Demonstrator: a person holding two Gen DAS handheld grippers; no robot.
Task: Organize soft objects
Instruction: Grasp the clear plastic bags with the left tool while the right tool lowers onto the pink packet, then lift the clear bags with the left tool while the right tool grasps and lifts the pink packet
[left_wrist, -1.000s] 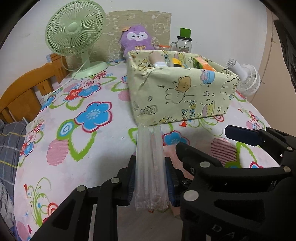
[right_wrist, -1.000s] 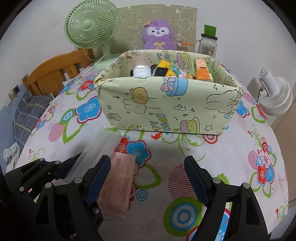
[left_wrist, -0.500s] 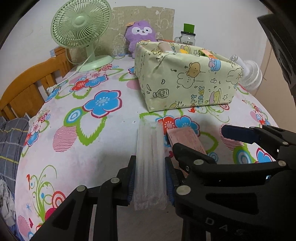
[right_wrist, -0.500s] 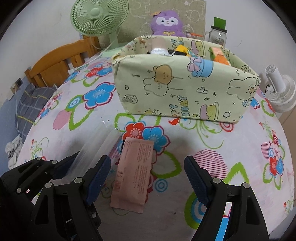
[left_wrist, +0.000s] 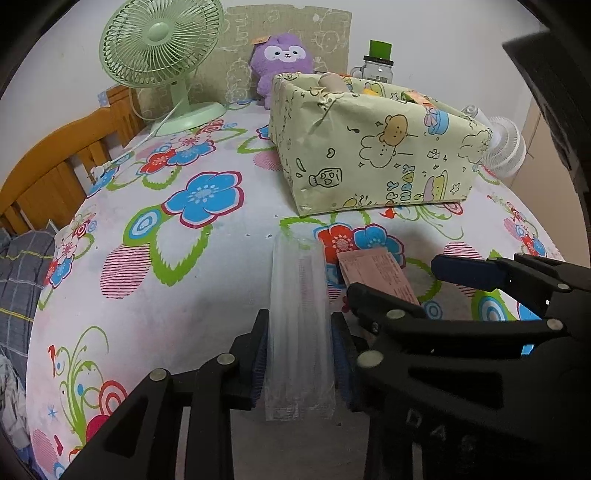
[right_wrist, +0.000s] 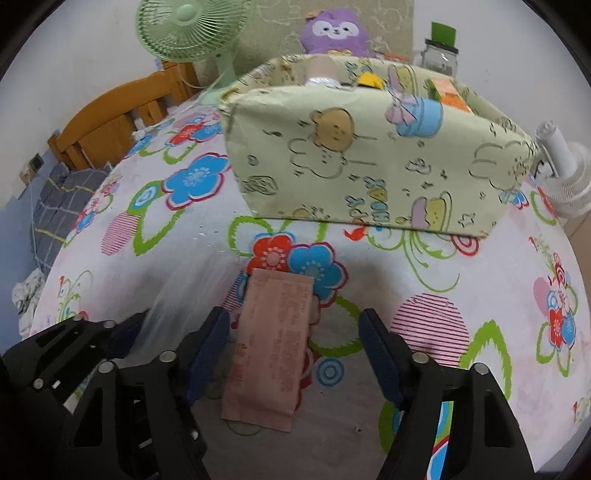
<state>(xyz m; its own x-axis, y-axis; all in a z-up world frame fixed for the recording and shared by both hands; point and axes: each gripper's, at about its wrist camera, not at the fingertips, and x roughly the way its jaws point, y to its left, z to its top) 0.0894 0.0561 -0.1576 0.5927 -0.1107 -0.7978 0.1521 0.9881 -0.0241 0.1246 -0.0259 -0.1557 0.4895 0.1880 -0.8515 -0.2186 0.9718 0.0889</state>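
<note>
- Two grippers are low over the table (left_wrist: 155, 295), side by side, and you hold one in each hand.
- Your left gripper (left_wrist: 299, 363) has a clear packet (left_wrist: 297, 325) between its blue pads; the pads touch both long sides of the packet. Its jaws have just been opening a little, with the packet between them.
- The clear packet points away from you, and its far end lies on the flowered cloth, just beside a pink packet (right_wrist: 271, 343).
- Your right gripper (right_wrist: 295, 354) stands wide, with one finger on each side of the pink packet. The pads do not touch it. Its jaws have just been closing somewhat.
- The pink packet lies flat on the cloth, with the long side pointing to the box (right_wrist: 369, 158).
- The box is near, just behind both packets, and has cartoon paper on it; several things stand inside.
- Behind the box you see a green fan (left_wrist: 162, 55), a purple plush (left_wrist: 282, 61) and a jar (left_wrist: 378, 64); a white fan (right_wrist: 561, 173) is at the right.
</note>
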